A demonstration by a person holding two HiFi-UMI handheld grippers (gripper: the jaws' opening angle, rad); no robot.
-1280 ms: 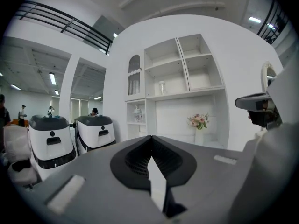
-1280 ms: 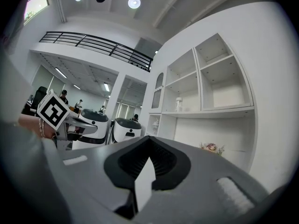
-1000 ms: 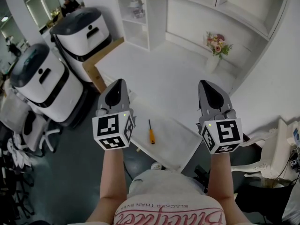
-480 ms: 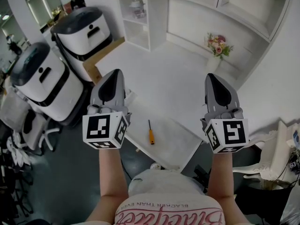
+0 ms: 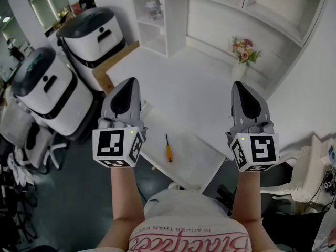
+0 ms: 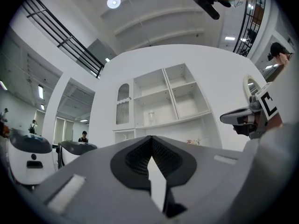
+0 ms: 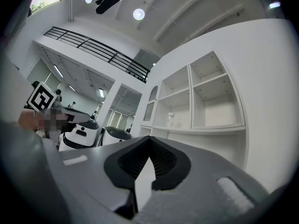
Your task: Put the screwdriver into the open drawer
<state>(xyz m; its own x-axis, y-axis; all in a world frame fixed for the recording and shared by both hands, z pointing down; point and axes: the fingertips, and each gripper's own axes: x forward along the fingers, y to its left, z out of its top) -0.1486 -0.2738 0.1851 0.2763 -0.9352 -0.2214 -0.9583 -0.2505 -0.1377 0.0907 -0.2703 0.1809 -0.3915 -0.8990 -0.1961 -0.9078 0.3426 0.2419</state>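
Big white desk (image 5: 194, 88) across the middle, and from its near edge the open drawer (image 5: 202, 164) juts toward the person. The left gripper (image 5: 129, 82) hovers above the drawer's left corner and the right gripper (image 5: 239, 85) above its right side. Both have fingers pressed together with nothing between them. The orange-handled screwdriver (image 5: 169, 149) lies inside the drawer, toward its left end, and neither gripper touches it. It looks to be lying just where the task wants it.
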